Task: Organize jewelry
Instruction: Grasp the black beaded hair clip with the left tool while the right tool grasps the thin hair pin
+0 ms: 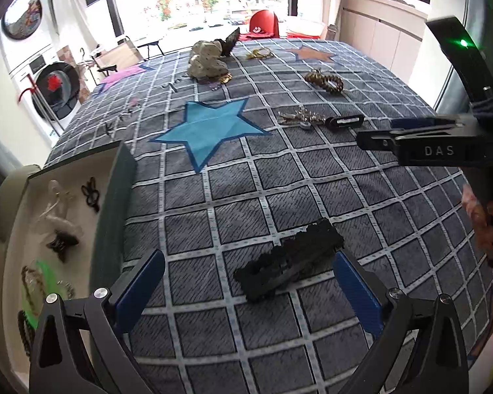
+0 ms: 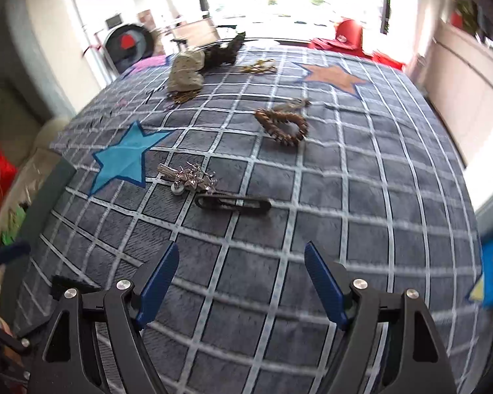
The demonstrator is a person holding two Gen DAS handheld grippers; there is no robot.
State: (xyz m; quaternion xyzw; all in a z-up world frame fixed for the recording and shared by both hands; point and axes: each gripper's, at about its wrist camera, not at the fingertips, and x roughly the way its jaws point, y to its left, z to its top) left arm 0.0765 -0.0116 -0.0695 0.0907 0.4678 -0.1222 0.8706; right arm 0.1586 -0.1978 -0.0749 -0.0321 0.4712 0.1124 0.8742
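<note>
My left gripper [image 1: 246, 282] is open, its blue fingers on either side of a black lace hair clip [image 1: 289, 259] lying on the grey checked blanket [image 1: 233, 197]. An open white-lined jewelry box [image 1: 19, 249] with several pieces inside stands at the left. My right gripper [image 2: 240, 275] is open and empty above the blanket; from the side it shows in the left wrist view [image 1: 410, 141]. Ahead of it lie a black bar clip [image 2: 233, 203], a silver beaded clip [image 2: 190, 177] and a brown scrunchie [image 2: 284, 126].
Further back lie a beige spotted bow [image 2: 185, 72], a dark clip [image 2: 225, 51] and a gold piece [image 2: 259, 65]. Blue [image 1: 210, 129] and orange [image 2: 333, 77] stars mark the blanket. A washing machine [image 1: 54, 93] and a red chair [image 1: 263, 24] stand beyond the bed.
</note>
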